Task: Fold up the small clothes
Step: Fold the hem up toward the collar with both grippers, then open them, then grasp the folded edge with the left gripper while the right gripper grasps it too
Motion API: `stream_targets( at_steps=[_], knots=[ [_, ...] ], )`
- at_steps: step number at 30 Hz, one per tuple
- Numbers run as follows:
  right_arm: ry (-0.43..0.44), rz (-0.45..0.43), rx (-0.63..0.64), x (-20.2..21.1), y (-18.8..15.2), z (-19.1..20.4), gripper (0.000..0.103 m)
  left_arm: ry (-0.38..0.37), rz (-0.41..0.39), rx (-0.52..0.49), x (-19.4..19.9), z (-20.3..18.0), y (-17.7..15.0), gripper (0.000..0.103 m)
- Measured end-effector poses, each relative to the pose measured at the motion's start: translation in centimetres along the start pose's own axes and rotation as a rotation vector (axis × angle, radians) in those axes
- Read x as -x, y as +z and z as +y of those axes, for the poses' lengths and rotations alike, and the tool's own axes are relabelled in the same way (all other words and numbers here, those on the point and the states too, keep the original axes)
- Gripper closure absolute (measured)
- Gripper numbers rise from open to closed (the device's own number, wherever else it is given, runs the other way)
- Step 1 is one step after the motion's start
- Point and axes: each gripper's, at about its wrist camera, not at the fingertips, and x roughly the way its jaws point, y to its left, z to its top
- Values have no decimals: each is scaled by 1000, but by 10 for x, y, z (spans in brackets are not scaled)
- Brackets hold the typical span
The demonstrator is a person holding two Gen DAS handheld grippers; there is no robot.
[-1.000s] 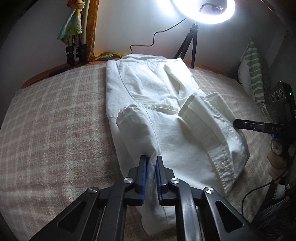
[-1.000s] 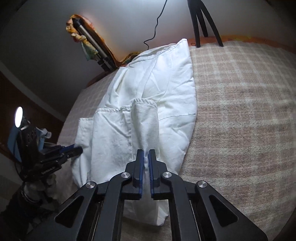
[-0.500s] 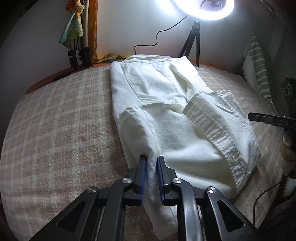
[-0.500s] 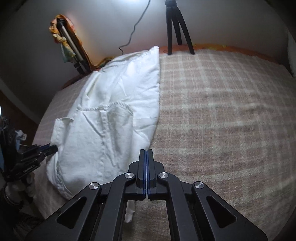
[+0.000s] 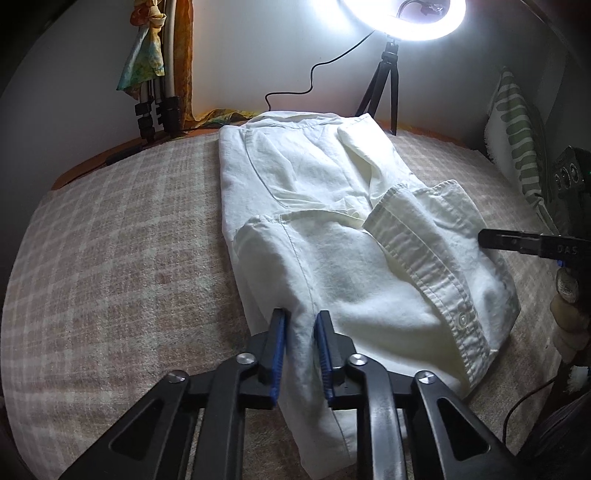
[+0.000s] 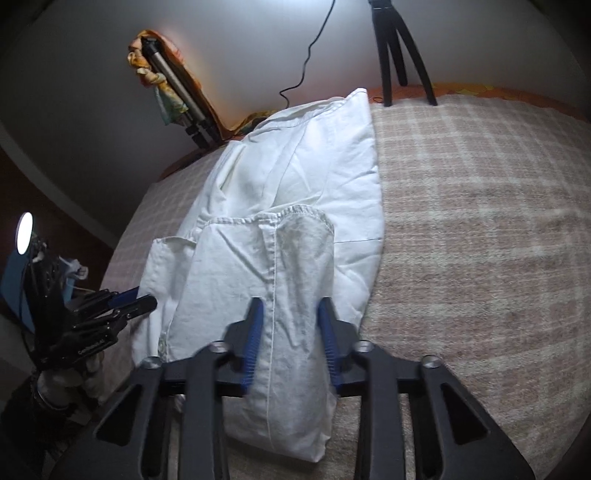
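Observation:
A white garment (image 5: 332, 229) lies partly folded lengthwise on a plaid blanket; it also shows in the right wrist view (image 6: 288, 229). A buttoned waistband or cuff (image 5: 424, 266) lies across its right side. My left gripper (image 5: 300, 325) is slightly open, with a ridge of the white cloth between its blue pads, at the near left edge of the garment. My right gripper (image 6: 290, 314) is open and straddles the near end of the garment's folded strip. The left gripper also shows at the left in the right wrist view (image 6: 129, 306). The right gripper's tip shows at the right in the left wrist view (image 5: 495, 238).
The plaid blanket (image 5: 110, 258) covers the bed on both sides of the garment. A ring light (image 5: 402, 18) on a tripod stands at the far edge. A striped pillow (image 5: 517, 155) leans at the right. Folded tripods (image 5: 159, 103) stand by the wall.
My left gripper's jaws have widened around the cloth. My right gripper, shut half a second ago beside the garment, has opened and now sits over the folded strip.

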Motion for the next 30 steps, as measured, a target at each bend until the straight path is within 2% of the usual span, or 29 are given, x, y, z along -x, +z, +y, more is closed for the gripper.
stream_targets(
  at_steps=[3, 6, 8, 11, 13, 15, 18, 22, 25, 28, 30],
  knots=[
    [-25, -5, 32, 1, -2, 9, 98, -8, -20, -3, 7, -2, 2, 96],
    [-75, -34, 58, 11, -4, 11, 99, 10, -43, -19, 12, -4, 2, 97],
    [-93, -38, 34, 13, -5, 4, 99, 27, -23, -28, 2, -2, 1, 97],
    [-127, 7, 16, -3, -7, -5, 99, 32, 2, -32, -9, 0, -2, 95],
    [-163, 29, 35, -10, -9, -4, 99, 50, -7, -56, -7, -2, -1, 88],
    [-181, 39, 54, -11, -8, 0, 98, 79, -31, -52, 1, 0, 2, 65],
    [-159, 47, 52, -3, 1, 2, 91, 51, -57, -19, 9, 12, 11, 62],
    [-113, -17, 64, 14, 17, 1, 69, 52, -92, 14, 11, 28, 33, 52],
    [-99, -40, 83, 18, 36, 1, 68, 37, -92, 24, 7, 40, 57, 50],
    [-111, -46, 119, 17, 62, -1, 66, 50, -102, 3, 1, 48, 81, 43],
    [-107, -50, 146, 14, 79, -2, 59, 60, -113, -5, -6, 56, 99, 39]
  ],
)
